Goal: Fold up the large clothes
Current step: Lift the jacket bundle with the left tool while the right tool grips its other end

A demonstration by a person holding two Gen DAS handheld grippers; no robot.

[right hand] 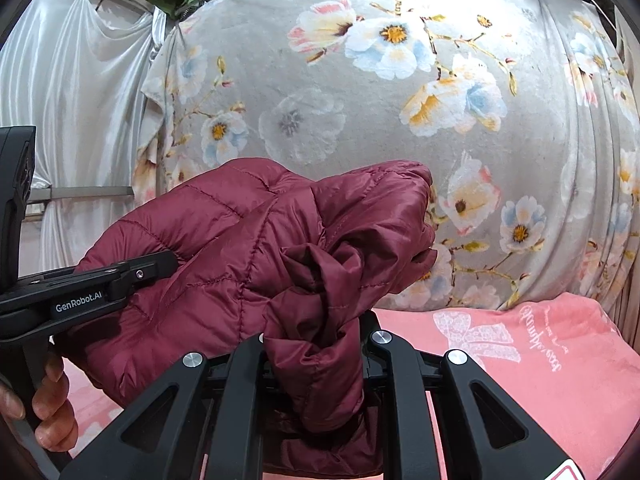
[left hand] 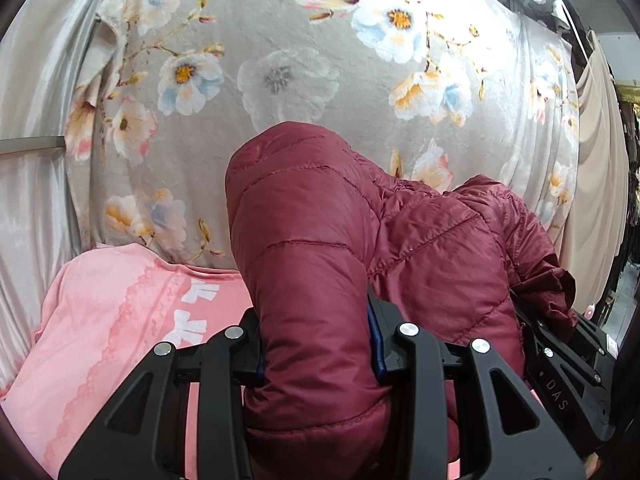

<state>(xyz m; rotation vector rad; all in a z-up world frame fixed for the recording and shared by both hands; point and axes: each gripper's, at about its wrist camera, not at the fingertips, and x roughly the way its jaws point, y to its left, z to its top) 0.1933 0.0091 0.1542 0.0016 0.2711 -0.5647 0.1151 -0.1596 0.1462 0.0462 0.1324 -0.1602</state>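
- The left gripper (left hand: pixel 320 344) is clamping a thick fold of the dark-red quilted puffer jacket (left hand: pixel 320 240), its black jaws pressing in from both sides.
- The right gripper (right hand: pixel 316 360) is pinching a bunched, thinner fold of the same jacket — the garment is hanging above the pink patterned blanket (right hand: pixel 540 360).
- A person's hand (right hand: pixel 48 400) is gripping the left gripper's handle.
- Behind, a grey floral blanket (left hand: pixel 280 20) is hanging.

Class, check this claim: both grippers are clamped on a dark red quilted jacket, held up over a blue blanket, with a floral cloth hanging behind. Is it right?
Not quite. The blanket under the dark red quilted jacket is pink, not blue, as both wrist views show. The rest holds: the left gripper and right gripper both have their jaws clamped on it, and the floral cloth hangs behind.
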